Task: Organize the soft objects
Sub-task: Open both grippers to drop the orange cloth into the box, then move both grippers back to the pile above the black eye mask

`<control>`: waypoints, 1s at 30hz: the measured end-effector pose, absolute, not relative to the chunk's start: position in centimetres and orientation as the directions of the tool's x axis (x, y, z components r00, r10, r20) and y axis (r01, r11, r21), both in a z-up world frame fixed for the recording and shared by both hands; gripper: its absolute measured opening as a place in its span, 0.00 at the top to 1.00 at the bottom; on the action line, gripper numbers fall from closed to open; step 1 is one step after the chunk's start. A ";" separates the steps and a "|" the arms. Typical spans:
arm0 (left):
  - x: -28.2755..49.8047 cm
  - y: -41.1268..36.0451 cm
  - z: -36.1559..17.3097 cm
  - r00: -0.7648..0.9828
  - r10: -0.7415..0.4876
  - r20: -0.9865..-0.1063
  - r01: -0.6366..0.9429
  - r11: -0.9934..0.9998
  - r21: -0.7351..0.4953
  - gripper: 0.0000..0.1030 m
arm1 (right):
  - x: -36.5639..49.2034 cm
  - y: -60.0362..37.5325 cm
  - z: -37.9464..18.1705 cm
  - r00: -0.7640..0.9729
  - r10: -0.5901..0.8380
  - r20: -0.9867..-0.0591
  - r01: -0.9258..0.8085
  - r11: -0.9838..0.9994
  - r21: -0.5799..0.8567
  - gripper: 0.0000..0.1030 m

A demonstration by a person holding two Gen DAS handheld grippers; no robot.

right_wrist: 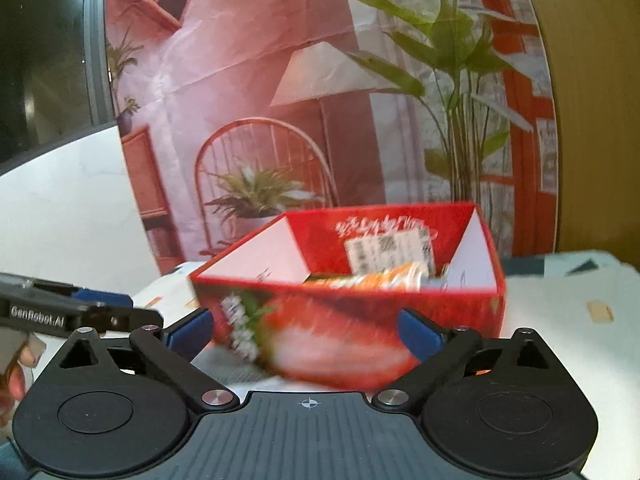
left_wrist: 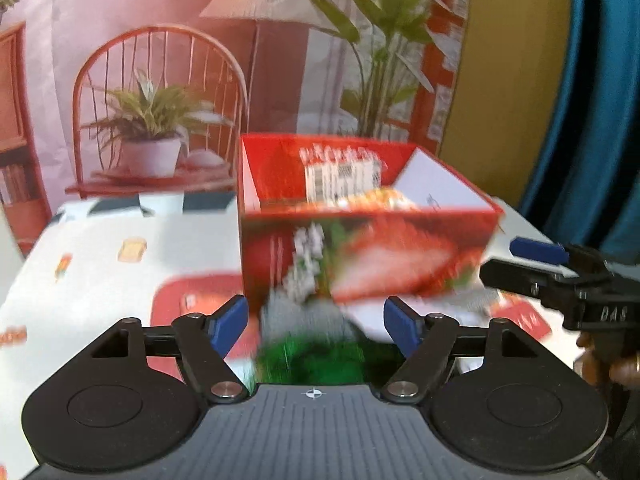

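Tabletop (left_wrist: 100, 240): blurred red box (left_wrist: 360, 256), contents unclear

Glossy printed cardboard for the red box (left_wrist: 360, 256), plain white matt inside. Beneath the box, matt printed tablecloth (left_wrist: 80, 264). Behind the box, creased paper-like backdrop (left_wrist: 160, 20). Before the box, matt black plastic gripper (left_wrist: 314, 326) with steel pivot pins.

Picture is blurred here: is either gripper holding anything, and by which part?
Nothing. Left gripper and right gripper are both open, pads clear of the box.
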State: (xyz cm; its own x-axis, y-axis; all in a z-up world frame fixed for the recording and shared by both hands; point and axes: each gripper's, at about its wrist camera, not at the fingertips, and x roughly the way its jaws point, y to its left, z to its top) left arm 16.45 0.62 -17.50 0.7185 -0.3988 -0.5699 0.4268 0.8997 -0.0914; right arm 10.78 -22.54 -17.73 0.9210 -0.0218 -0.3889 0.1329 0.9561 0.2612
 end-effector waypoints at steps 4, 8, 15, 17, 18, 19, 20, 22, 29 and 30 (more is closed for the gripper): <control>13.8 1.5 -19.8 0.674 -0.406 -0.617 0.410 0.900 -0.144 0.23 | 8.0 -21.2 -18.8 0.909 -0.003 -0.416 0.131 0.951 0.279 0.01; 11.9 1.5 -22.2 0.633 -0.406 -0.659 0.397 0.901 -0.174 0.23 | 6.4 -20.0 -20.5 0.872 -0.002 -0.489 0.145 0.956 0.254 0.01; 10.6 1.0 -25.3 0.603 -0.326 -0.728 0.331 0.933 -0.143 0.21 | 5.4 -17.9 -23.2 0.799 -0.013 -0.602 0.162 0.968 0.194 0.01; 10.7 1.2 -25.8 0.590 -0.321 -0.741 0.318 0.936 -0.152 0.21 | 5.1 -17.8 -24.2 0.773 -0.002 -0.634 0.166 0.966 0.200 0.01; 10.9 1.3 -25.8 0.587 -0.318 -0.745 0.311 0.938 -0.156 0.21 | 5.1 -17.7 -24.6 0.761 0.002 -0.648 0.168 0.965 0.201 0.01; 11.1 1.5 -25.9 0.586 -0.312 -0.748 0.302 0.941 -0.155 0.20 | 5.1 -17.6 -25.0 0.749 0.004 -0.662 0.170 0.965 0.198 0.01; 11.0 1.5 -26.1 0.585 -0.306 -0.751 0.296 0.943 -0.154 0.19 | 5.1 -17.6 -25.4 0.734 0.005 -0.679 0.172 0.966 0.193 0.01; 11.0 1.6 -26.5 0.572 -0.303 -0.762 0.291 0.944 -0.157 0.17 | 5.3 -17.6 -25.8 0.717 0.004 -0.697 0.178 0.966 0.189 0.01; 10.6 0.7 -27.0 0.558 -0.305 -0.772 0.311 0.939 -0.147 0.08 | 5.9 -17.0 -27.1 0.681 0.005 -0.733 0.164 0.974 0.159 0.00; 10.6 0.6 -27.0 0.555 -0.306 -0.773 0.316 0.938 -0.145 0.05 | 5.9 -16.9 -27.1 0.680 0.003 -0.733 0.162 0.975 0.153 0.00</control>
